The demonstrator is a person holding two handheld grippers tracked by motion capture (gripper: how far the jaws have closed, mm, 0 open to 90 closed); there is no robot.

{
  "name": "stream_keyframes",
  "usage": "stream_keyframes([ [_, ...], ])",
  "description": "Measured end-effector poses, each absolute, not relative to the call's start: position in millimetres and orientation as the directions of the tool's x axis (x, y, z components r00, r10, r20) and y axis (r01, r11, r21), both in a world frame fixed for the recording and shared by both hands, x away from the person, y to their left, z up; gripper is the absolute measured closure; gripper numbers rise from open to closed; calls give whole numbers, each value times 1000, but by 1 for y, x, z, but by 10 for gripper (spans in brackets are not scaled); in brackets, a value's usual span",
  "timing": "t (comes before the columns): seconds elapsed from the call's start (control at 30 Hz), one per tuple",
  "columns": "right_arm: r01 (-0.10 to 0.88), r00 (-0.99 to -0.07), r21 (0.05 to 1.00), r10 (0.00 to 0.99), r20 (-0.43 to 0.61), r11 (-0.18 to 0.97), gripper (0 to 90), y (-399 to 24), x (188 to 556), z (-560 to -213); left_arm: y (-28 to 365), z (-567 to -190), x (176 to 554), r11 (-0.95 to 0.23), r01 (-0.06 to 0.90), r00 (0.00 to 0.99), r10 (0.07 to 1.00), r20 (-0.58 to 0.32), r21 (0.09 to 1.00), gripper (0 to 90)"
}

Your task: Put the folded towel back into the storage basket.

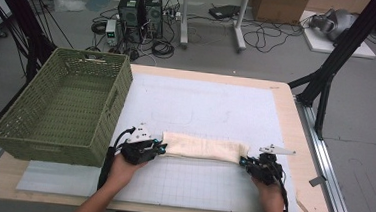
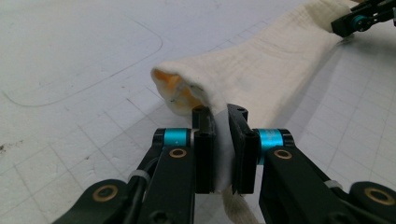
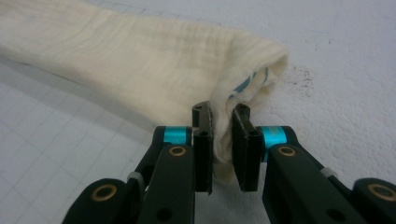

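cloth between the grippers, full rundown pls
The cloth is cream, soft and crinkly, folded into a long band lying flat across the white mat. Orange shows inside its left end, blue inside its right. The left gripper pinches one end corner, the right gripper the other. The basket stands apart.
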State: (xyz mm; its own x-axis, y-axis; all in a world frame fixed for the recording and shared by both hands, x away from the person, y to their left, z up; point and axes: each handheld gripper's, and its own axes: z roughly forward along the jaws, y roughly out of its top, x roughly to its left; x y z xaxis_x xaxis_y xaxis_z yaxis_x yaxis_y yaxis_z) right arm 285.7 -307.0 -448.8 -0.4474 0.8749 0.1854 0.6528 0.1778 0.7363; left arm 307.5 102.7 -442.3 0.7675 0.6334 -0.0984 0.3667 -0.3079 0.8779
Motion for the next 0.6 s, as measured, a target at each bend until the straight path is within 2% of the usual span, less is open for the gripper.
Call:
stream_keyframes([
  [0.27,615,-484,753,866,127,234,815,-306,285,-446,105,-440,306,-301,348,773,628,-91,888,815],
  [0.47,589,-497,774,860,116,235,816,-308,284,-442,107,-437,305,-291,328,778,623,-83,899,816],
  [0.6,516,-533,814,844,64,265,818,-310,281,-436,109,-431,302,-278,287,785,617,-59,917,818],
])
